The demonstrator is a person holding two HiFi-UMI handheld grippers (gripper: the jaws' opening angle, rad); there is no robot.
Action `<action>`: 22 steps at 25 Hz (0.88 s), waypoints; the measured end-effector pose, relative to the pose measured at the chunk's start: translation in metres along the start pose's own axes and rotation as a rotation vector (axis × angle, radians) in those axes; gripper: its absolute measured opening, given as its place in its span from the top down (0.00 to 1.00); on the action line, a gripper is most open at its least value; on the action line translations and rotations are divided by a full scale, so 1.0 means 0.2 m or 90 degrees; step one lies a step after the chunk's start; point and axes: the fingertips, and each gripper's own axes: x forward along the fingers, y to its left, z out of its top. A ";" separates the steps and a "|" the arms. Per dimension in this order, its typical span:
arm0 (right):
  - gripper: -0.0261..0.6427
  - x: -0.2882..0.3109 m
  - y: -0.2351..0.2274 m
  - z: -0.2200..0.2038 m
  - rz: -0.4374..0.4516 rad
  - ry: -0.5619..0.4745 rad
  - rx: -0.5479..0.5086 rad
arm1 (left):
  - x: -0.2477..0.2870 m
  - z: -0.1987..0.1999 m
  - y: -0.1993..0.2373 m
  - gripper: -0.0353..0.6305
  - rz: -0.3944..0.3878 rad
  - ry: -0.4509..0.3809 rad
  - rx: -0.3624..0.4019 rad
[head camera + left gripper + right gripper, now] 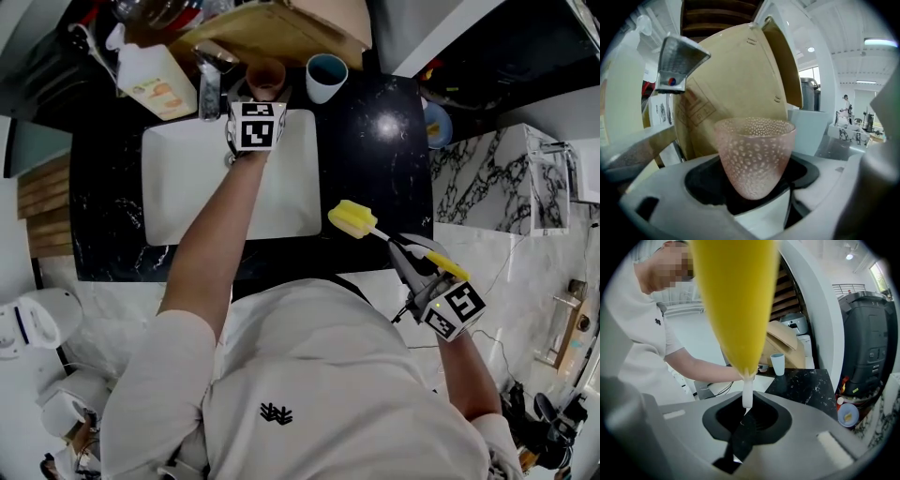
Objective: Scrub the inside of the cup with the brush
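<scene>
A pink dotted cup (265,77) (755,154) stands upright on the black counter behind the sink. My left gripper (262,96) (754,190) reaches over the sink to it, and the cup's lower part sits between the wide jaws with dark gaps on both sides, so the gripper is open. My right gripper (413,253) (747,414) is shut on the handle of a brush (353,218) (733,301) with a yellow sponge head. The brush is held in the air over the counter's front right corner, well apart from the cup.
A white sink (187,192) is set into the black counter (384,159), with a faucet (211,80) at its back edge. A blue-lined cup (325,77) (777,363) stands right of the pink one. A soap bottle (155,82) and a wooden board (281,33) (736,89) stand behind.
</scene>
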 end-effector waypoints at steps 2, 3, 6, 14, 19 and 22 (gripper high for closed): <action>0.89 0.03 0.02 0.01 0.011 -0.002 -0.009 | -0.05 0.01 -0.03 0.41 -0.014 -0.003 0.010; 0.89 0.05 0.03 0.02 0.016 -0.004 -0.013 | -0.07 0.02 -0.04 0.41 -0.021 -0.007 0.018; 0.89 0.09 0.06 0.05 0.028 -0.011 -0.026 | -0.18 0.02 -0.08 0.41 -0.044 -0.006 0.031; 0.89 0.18 0.16 0.14 0.049 -0.036 -0.044 | -0.57 -0.06 -0.19 0.41 -0.116 0.011 0.074; 0.89 0.25 0.23 0.20 0.067 -0.050 -0.059 | -0.81 -0.14 -0.19 0.41 -0.156 0.035 0.113; 0.89 0.31 0.28 0.24 0.077 -0.059 -0.070 | -0.94 -0.19 -0.14 0.41 -0.171 0.054 0.135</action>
